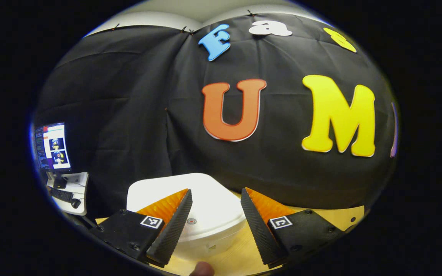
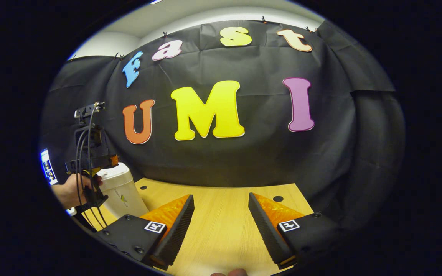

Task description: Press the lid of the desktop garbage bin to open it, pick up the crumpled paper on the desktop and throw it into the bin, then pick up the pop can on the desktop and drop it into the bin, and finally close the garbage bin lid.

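Left gripper (image 1: 215,214) spread wide, holding nothing, poised just over the closed bin lid (image 1: 209,199). Right gripper (image 2: 221,220) also spread, bare desk (image 2: 221,207) ahead. Risk: off-centre press misses the button (image 1: 191,221) or tips the bin (image 2: 119,191).

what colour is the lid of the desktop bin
White, matching the bin's body; the lid shows best in the left gripper view.
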